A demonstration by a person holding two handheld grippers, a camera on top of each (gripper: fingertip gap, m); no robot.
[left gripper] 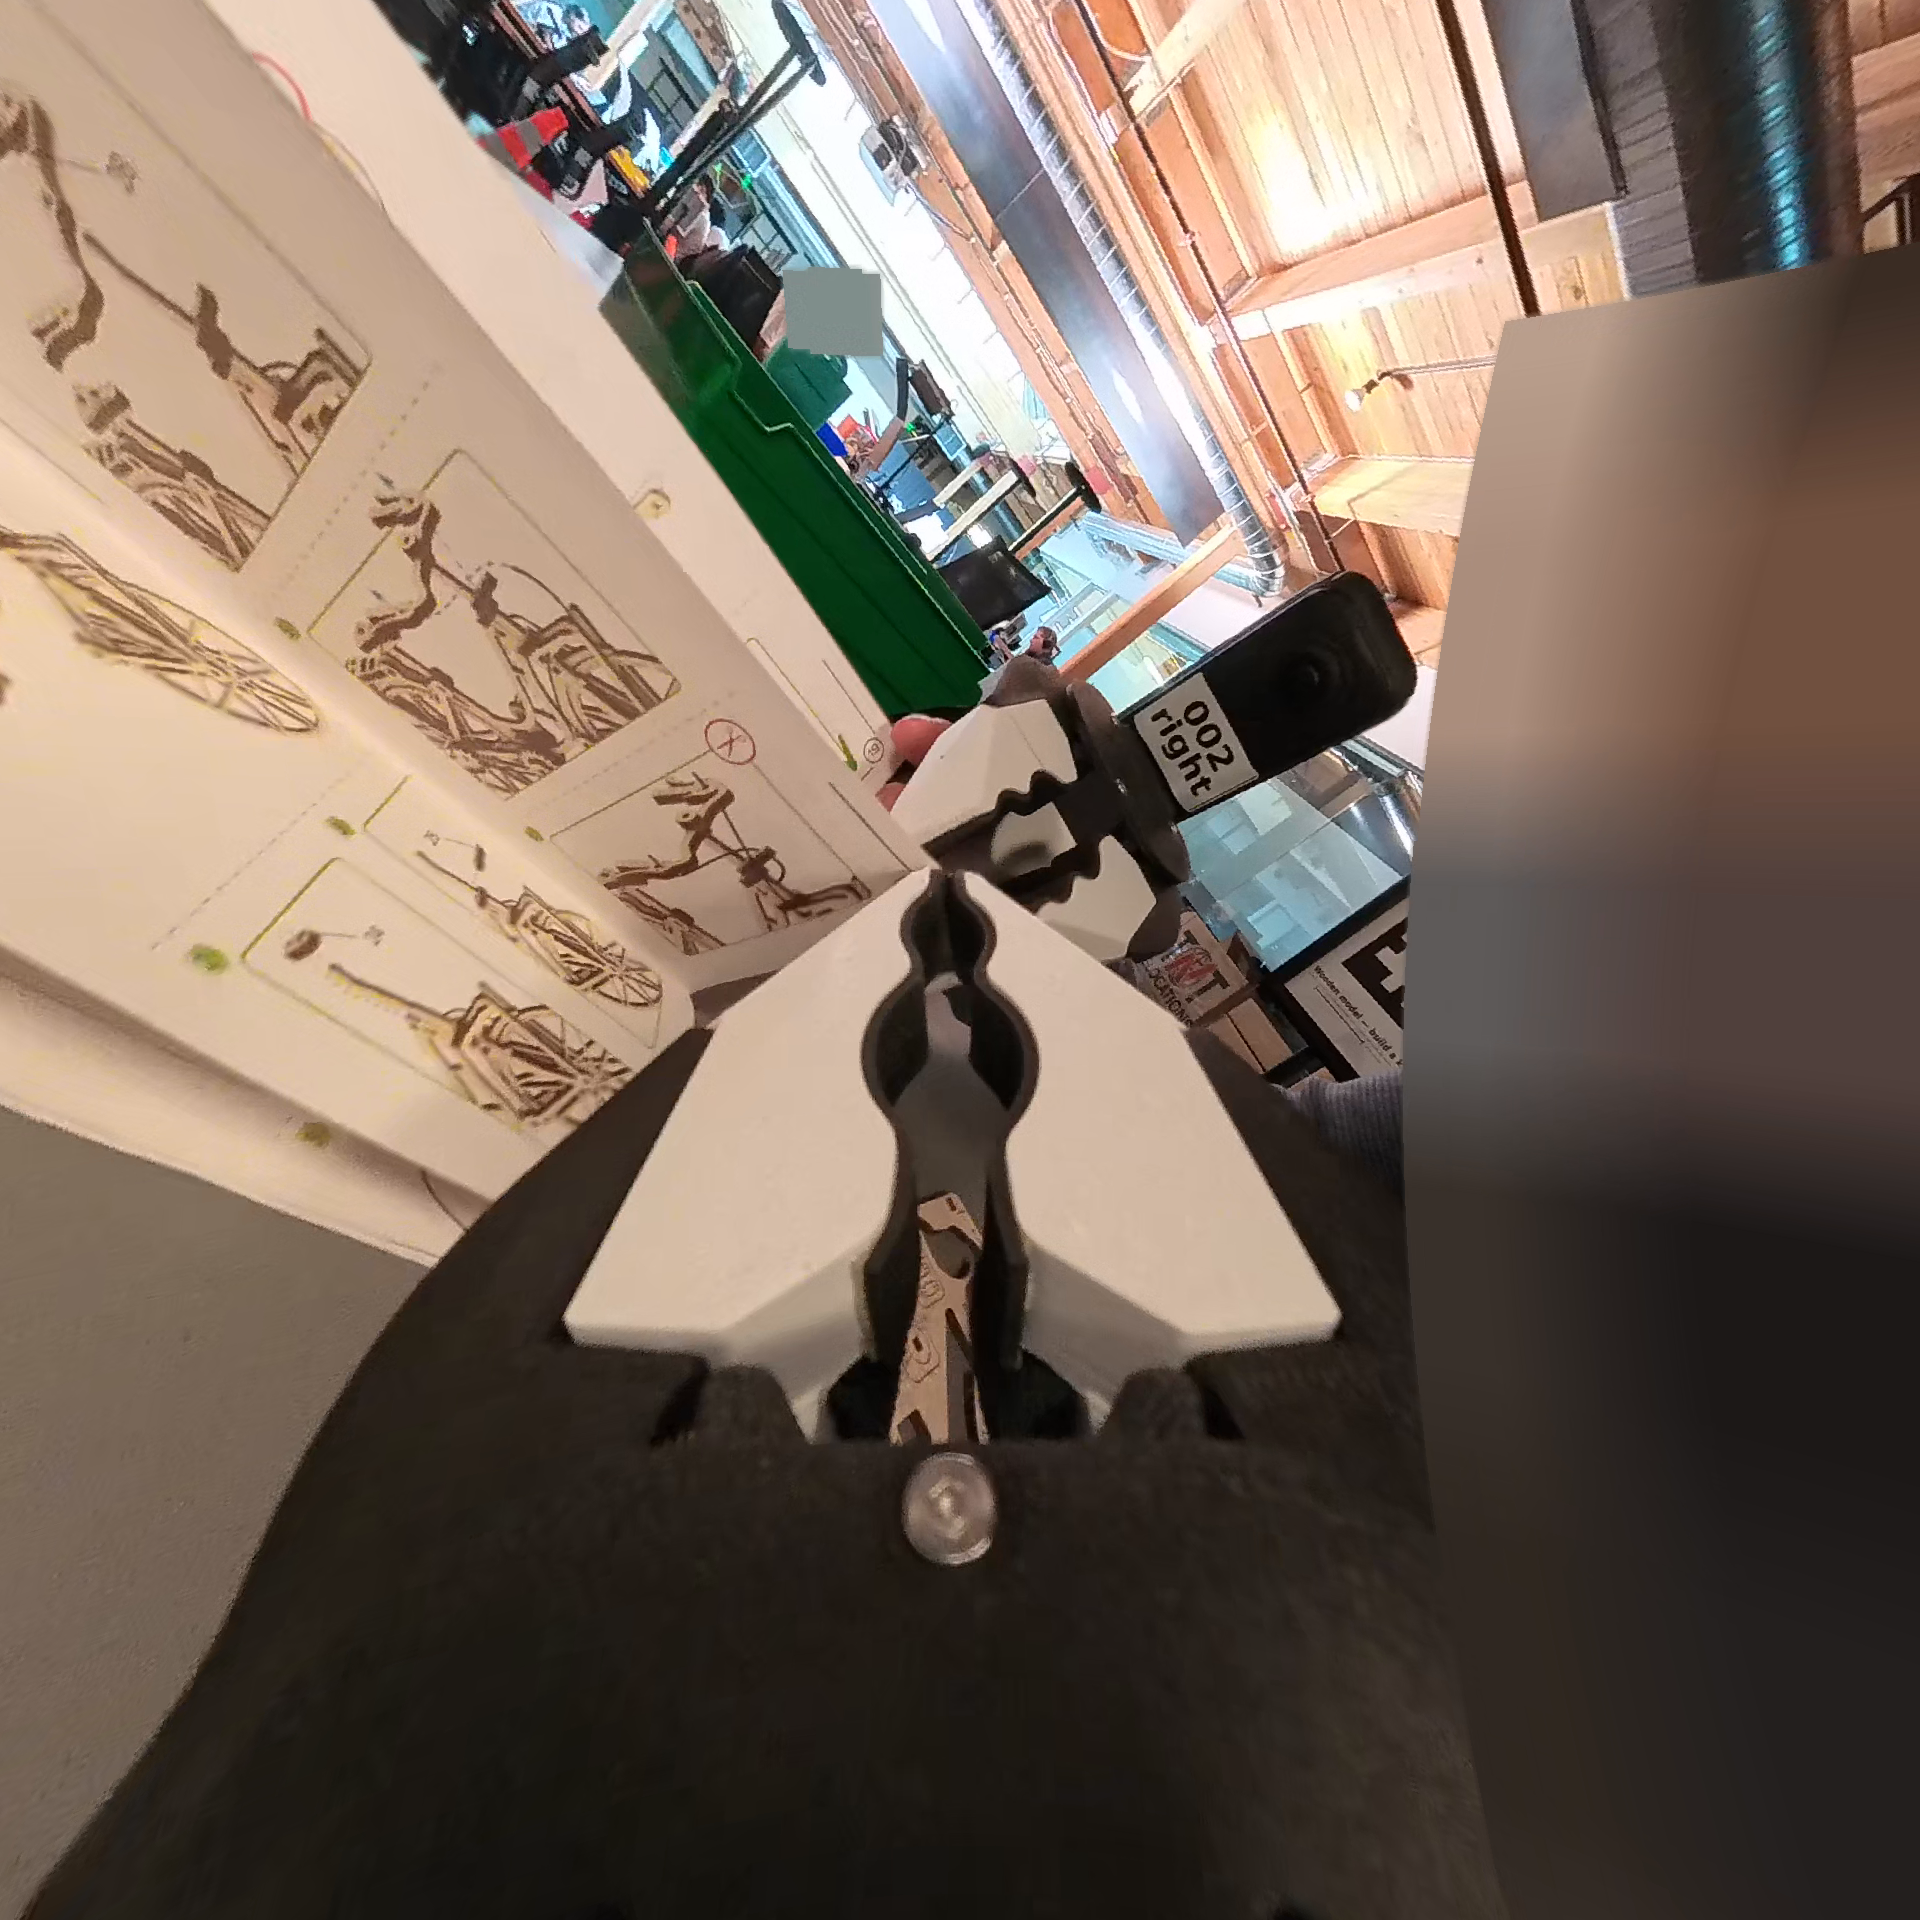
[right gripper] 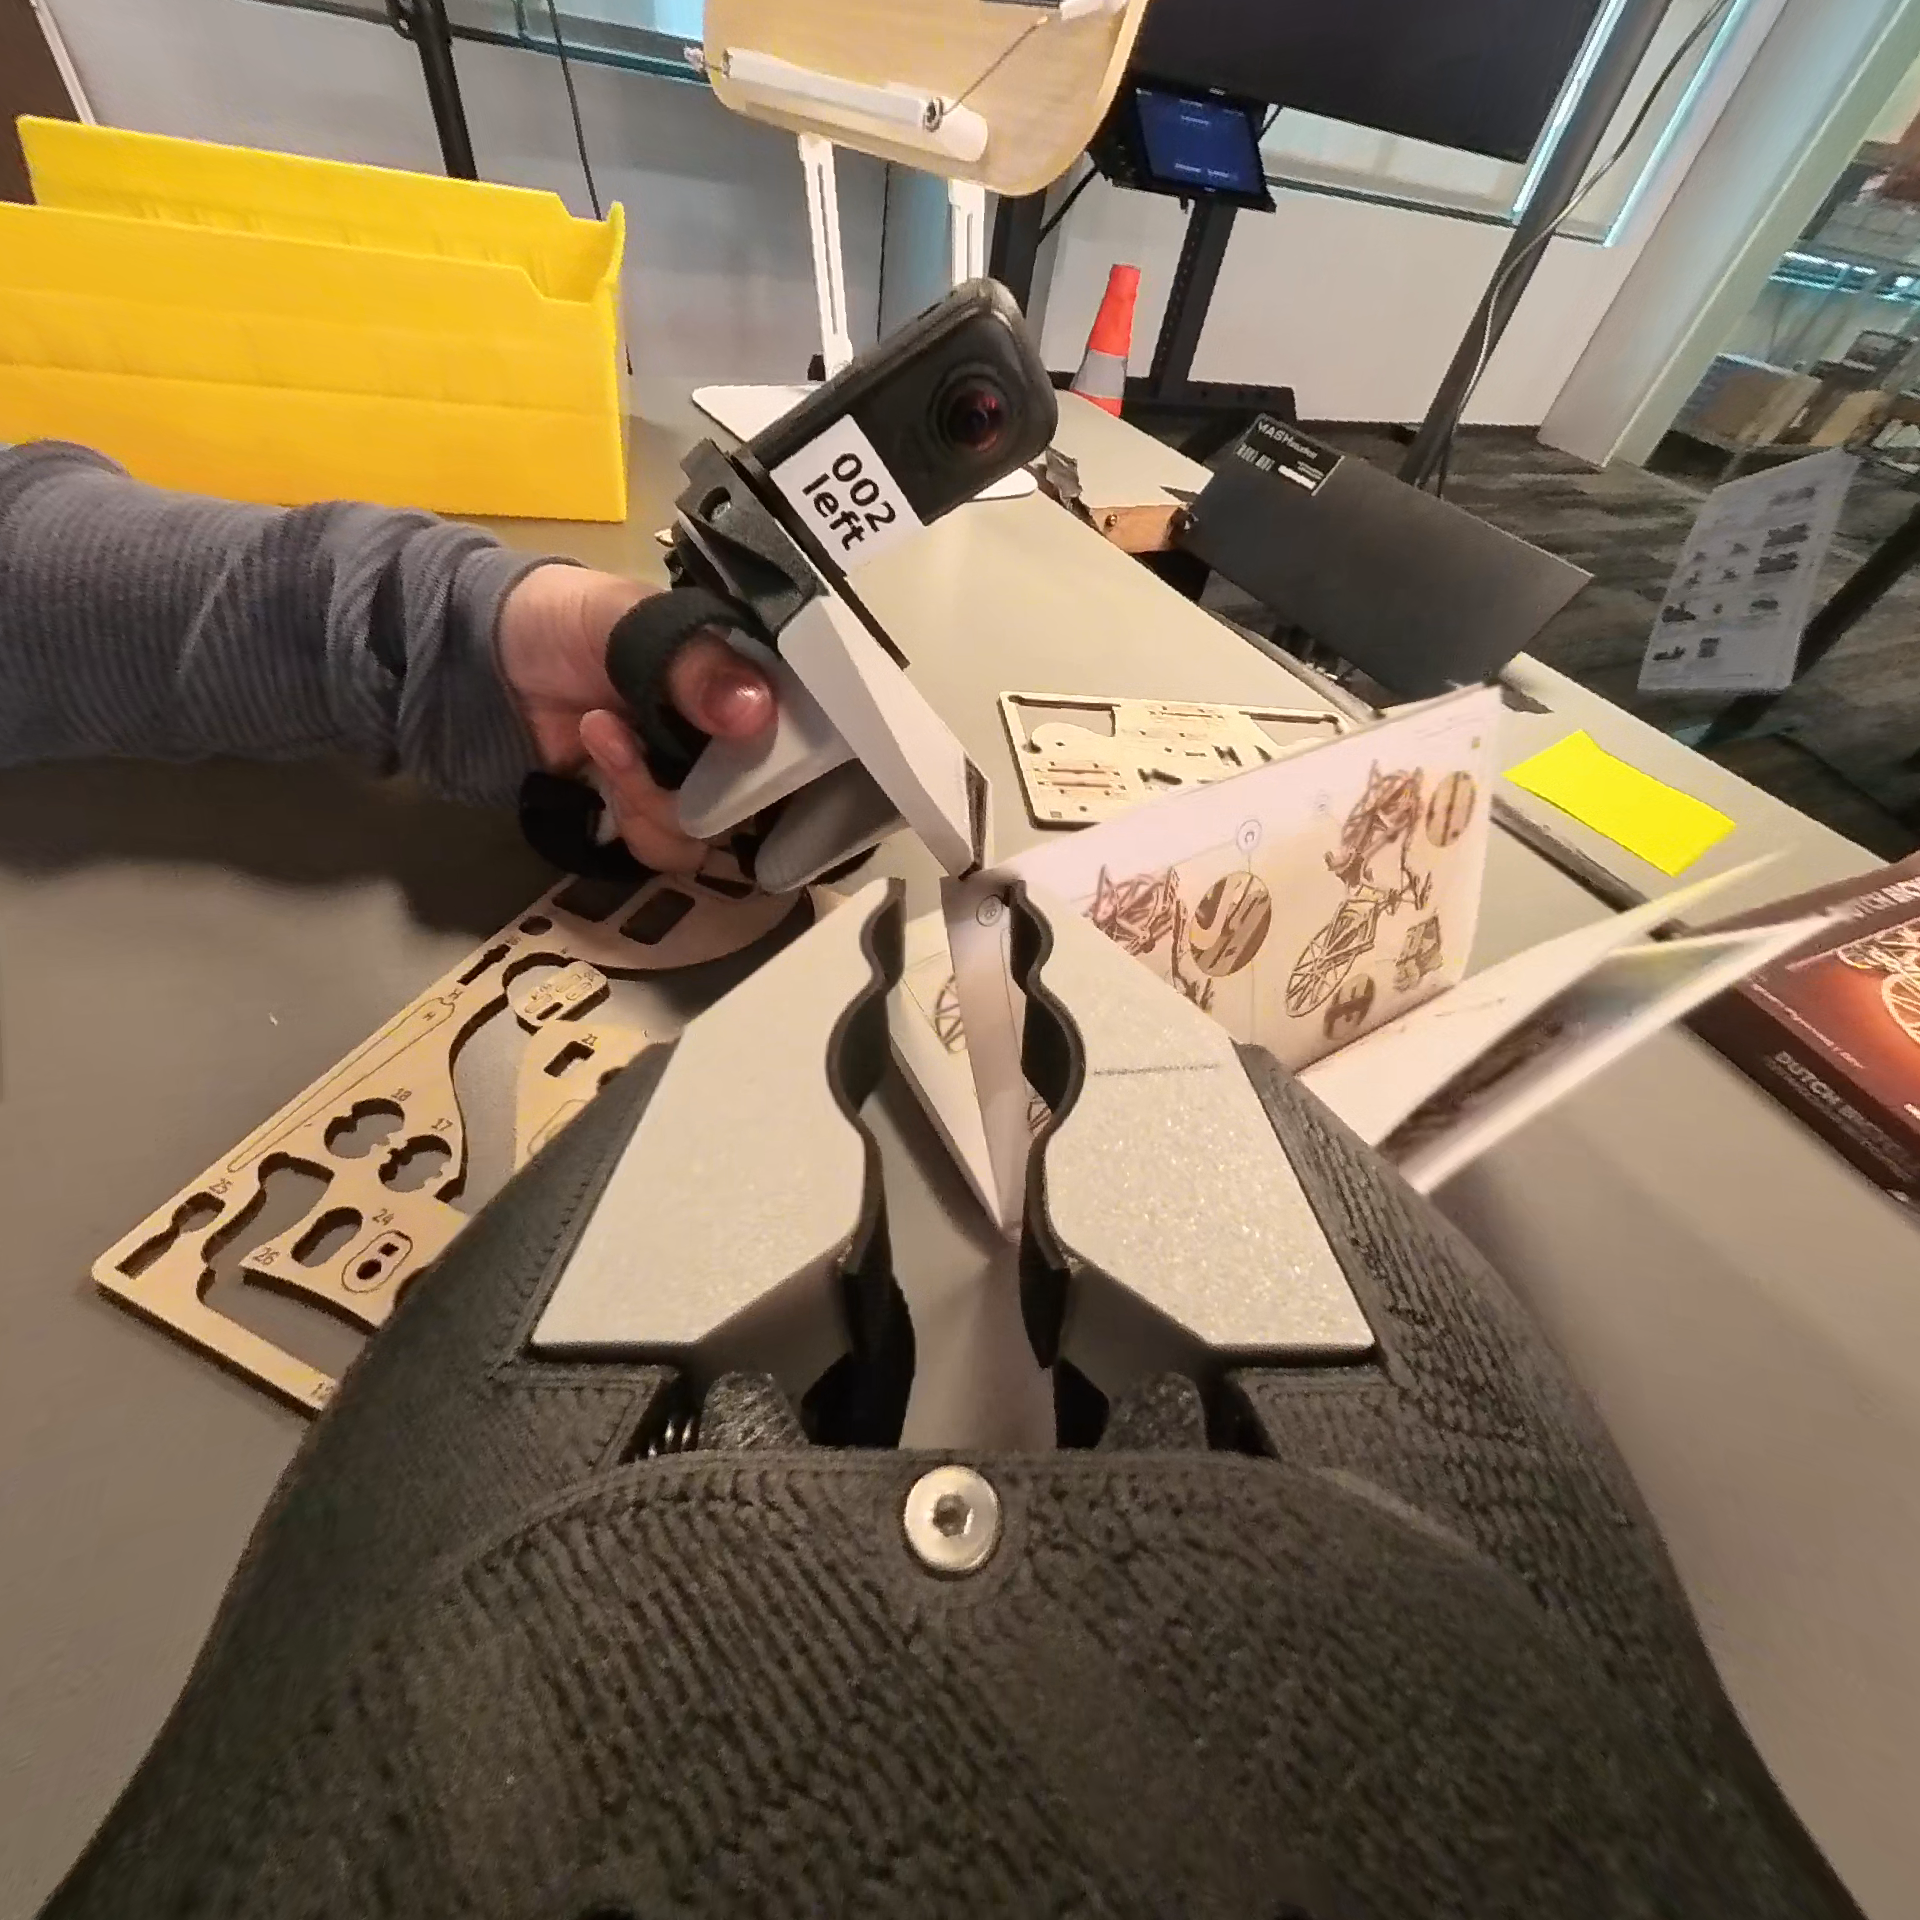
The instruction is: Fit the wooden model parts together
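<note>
The wooden model parts lie flat on the grey tabletop (right gripper: 1091, 582), gripped by neither tool. One laser-cut wooden sheet (right gripper: 312, 1195) sits at the lower left of the right wrist view, partly under the person's left hand (right gripper: 623, 707). A second wooden sheet (right gripper: 1143, 748) lies just above the centre, behind the open instruction booklet (right gripper: 1299, 914).

The left gripper (right gripper: 971, 857) comes down from the upper left, its jaws pressed together on the top corner of a single booklet page (right gripper: 982, 1039). That page stands up on edge and runs down the centre of the frame. The right gripper (right gripper: 951, 914) has its jaws spread, and the raised page passes through the gap between them, close against the right-hand finger; whether it touches I cannot tell.

In the left wrist view the left gripper (left gripper: 945, 894) shows the same tight pinch at its tips. The booklet's printed diagrams (left gripper: 416, 623) fill the left of that frame, and the right gripper (left gripper: 1013, 831) sits just beyond the tips, open.

Farther out — a dark product box (right gripper: 1849, 1039) at the right edge, a yellow sticky note (right gripper: 1616, 800) above it, a yellow bin (right gripper: 312, 343) at upper left, an orange cone (right gripper: 1112, 332) near the top centre, and a green bin (left gripper: 810, 468) in the left wrist view.
</note>
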